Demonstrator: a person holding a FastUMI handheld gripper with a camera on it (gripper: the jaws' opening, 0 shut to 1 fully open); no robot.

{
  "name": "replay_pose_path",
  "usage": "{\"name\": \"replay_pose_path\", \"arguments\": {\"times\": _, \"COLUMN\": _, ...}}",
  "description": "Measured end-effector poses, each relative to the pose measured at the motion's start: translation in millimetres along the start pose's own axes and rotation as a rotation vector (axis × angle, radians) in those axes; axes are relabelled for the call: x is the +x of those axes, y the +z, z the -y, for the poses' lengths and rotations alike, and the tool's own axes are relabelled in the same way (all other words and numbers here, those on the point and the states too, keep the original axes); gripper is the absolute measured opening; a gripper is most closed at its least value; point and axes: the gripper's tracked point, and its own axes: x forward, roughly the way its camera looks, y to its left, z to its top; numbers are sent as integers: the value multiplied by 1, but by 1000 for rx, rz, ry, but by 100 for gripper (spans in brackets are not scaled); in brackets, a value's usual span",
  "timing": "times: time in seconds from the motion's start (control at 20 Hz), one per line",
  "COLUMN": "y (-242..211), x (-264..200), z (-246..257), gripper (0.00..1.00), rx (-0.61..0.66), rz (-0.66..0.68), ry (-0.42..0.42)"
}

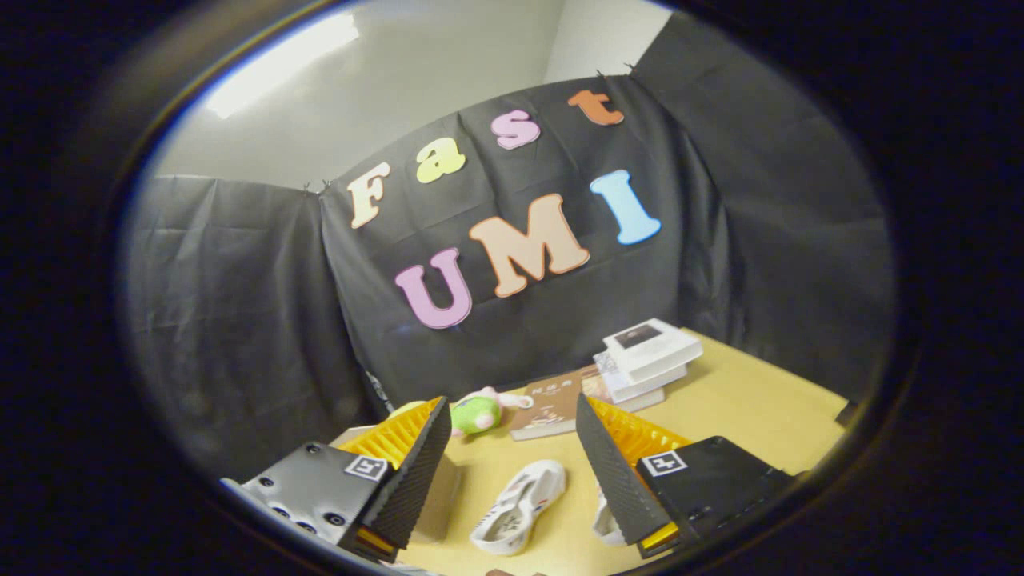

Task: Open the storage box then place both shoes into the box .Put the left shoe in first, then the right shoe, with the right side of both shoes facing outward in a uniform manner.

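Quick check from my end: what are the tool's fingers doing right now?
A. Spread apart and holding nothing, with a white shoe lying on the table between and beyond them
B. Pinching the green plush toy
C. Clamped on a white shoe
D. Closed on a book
A: the tool has its fingers wide apart with nothing held, and the white shoe lies on the table in the gap between them, untouched.

Light comes from a bright ceiling lamp (280, 60) overhead, blown out to white glare. The table (744, 400) is evenly lit with soft shadows, while the dark cloth wall (240, 320) stays dim. Fisheye bending curves straight lines and the edges are soft and slightly blurred.
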Motion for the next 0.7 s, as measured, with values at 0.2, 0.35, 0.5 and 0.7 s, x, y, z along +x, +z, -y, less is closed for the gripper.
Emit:
{"name": "replay_pose_path", "arguments": {"times": 0.2, "y": -60, "x": 13, "z": -39, "gripper": 100, "rx": 92, "rz": -174, "ry": 111}}
{"name": "replay_pose_path", "arguments": {"times": 0.35, "y": -102, "x": 25, "z": -68, "gripper": 100, "rx": 161, "rz": -291, "ry": 188}}
{"name": "replay_pose_path", "arguments": {"times": 0.5, "y": -138, "x": 28, "z": -98, "gripper": 100, "rx": 283, "rz": -400, "ry": 256}}
{"name": "replay_pose_path", "arguments": {"times": 0.7, "y": -176, "x": 30, "z": -113, "gripper": 99, "rx": 440, "rz": -503, "ry": 284}}
